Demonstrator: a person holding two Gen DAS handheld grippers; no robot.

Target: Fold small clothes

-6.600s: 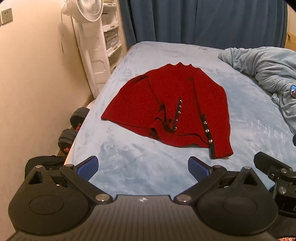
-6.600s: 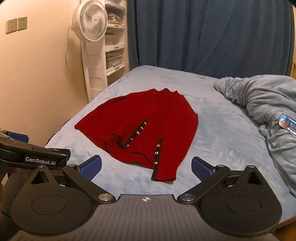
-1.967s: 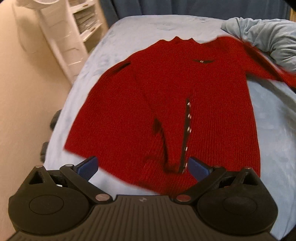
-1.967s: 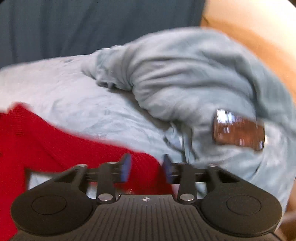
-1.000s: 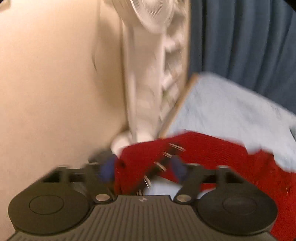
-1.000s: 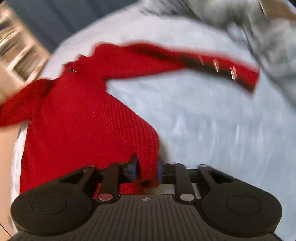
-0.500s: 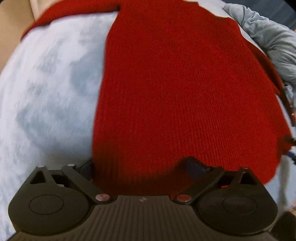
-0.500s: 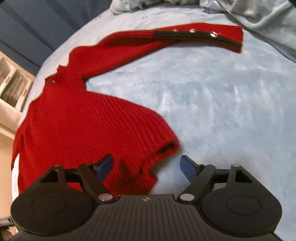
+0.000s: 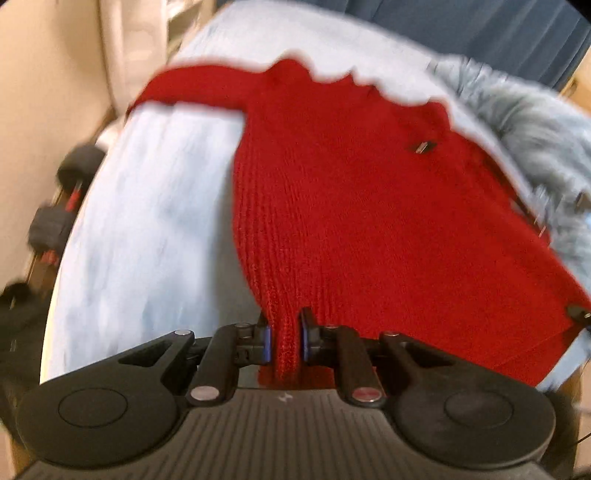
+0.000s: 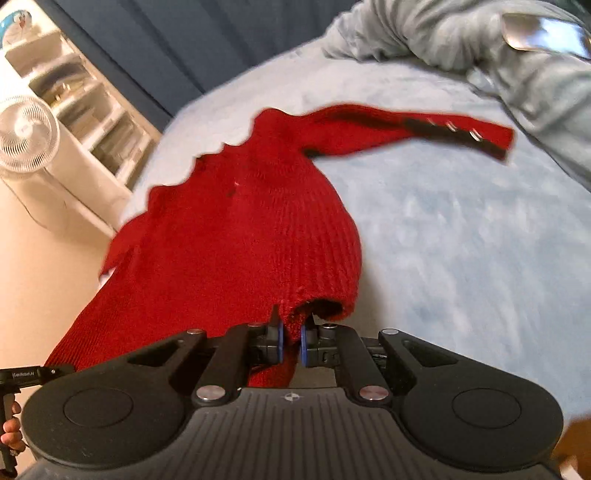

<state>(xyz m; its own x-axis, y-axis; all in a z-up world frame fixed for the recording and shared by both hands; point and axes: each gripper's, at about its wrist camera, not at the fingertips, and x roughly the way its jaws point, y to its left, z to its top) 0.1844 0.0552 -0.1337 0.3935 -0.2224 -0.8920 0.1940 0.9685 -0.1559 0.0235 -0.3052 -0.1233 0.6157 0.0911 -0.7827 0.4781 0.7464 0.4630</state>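
A red knit sweater [image 9: 362, 206] lies spread on the light blue bed [image 9: 147, 229], both sleeves stretched out sideways. My left gripper [image 9: 284, 341] is shut on the sweater's bottom hem near its left corner. My right gripper [image 10: 290, 341] is shut on the hem of the sweater [image 10: 240, 240] near its right corner, where the hem gapes open. The right sleeve [image 10: 417, 129] with metal buttons on a black placket points toward the blanket. Both views are blurred by motion.
A crumpled grey-blue blanket [image 10: 509, 62] with a shiny phone [image 10: 543, 29] on it lies at the bed's right. A white fan [image 10: 26, 133] and shelf unit [image 10: 81, 99] stand at the left. Dumbbells [image 9: 62, 206] lie on the floor beside the bed.
Half a second ago both grippers were open over the sweater's hem. Now both have closed on the hem, and both views have pulled back and tilted.
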